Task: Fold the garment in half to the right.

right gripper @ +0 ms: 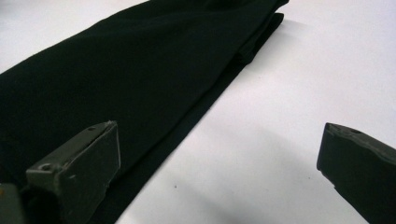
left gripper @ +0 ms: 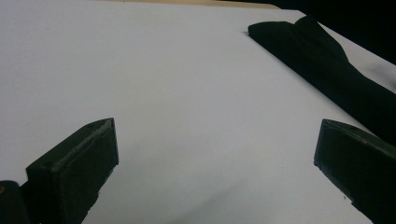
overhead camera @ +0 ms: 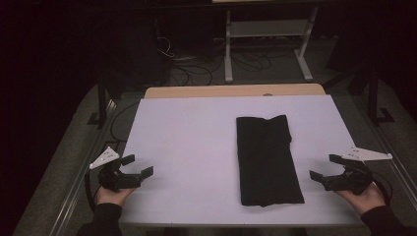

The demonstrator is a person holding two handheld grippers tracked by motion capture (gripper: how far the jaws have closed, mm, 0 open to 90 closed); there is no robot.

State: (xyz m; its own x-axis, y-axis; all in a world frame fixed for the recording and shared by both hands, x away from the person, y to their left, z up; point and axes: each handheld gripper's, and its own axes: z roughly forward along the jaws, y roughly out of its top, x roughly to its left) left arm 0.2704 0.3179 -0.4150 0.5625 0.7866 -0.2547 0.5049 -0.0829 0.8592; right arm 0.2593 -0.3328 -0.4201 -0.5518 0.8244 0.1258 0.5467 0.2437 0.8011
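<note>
A black cloth (overhead camera: 267, 160), folded into a long strip, lies right of centre on the white table top (overhead camera: 192, 142), running from far to near. My left gripper (overhead camera: 137, 166) rests open near the front left corner, well apart from the cloth (left gripper: 327, 65), with bare white surface between its jaws. My right gripper (overhead camera: 326, 167) is open near the front right edge, a short way right of the cloth. In the right gripper view the cloth (right gripper: 116, 79) lies ahead and to the left, its folded edge reaching behind the left jaw.
The white sheet covers a wooden table whose bare strip (overhead camera: 236, 90) shows at the far edge. Beyond it, on a dark floor, lie cables (overhead camera: 196, 69) and a white stand (overhead camera: 268, 34). Metal rails (overhead camera: 74, 191) run along both sides of the table.
</note>
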